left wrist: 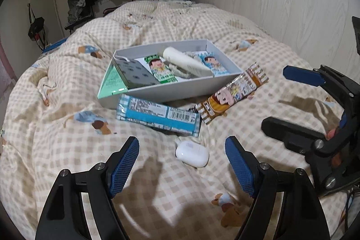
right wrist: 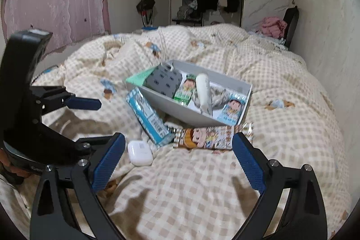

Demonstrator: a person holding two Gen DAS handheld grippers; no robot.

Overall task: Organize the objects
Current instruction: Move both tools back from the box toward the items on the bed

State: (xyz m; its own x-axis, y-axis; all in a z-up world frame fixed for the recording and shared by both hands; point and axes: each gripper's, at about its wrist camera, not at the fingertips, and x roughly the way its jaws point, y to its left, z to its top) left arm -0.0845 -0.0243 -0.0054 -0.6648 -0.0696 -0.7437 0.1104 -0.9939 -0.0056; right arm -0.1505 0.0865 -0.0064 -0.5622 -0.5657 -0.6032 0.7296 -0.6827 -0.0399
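Observation:
An open grey box (left wrist: 171,91) (right wrist: 180,110) lies on the checked duvet and holds snack packets, a white tube (left wrist: 184,60) and a grey card. Leaning on its front wall are a blue snack bar (left wrist: 157,115) (right wrist: 148,116) and a brown snack bar (left wrist: 234,93) (right wrist: 209,136). A white earbud case (left wrist: 192,153) (right wrist: 139,150) rests on the duvet just beyond my left gripper (left wrist: 181,142) (right wrist: 94,123), in line with the gap between its open fingers. My right gripper (right wrist: 178,138) (left wrist: 290,102) is open too, with the brown bar just beyond its fingertips. Neither holds anything.
The checked duvet (right wrist: 202,183) covers the whole bed, rumpled in folds at the left. A pale wall (left wrist: 281,3) runs along the right side. Beyond the bed are a clothes rack, a dark chair with pink clothes (right wrist: 273,25) and a pink curtain (right wrist: 58,3).

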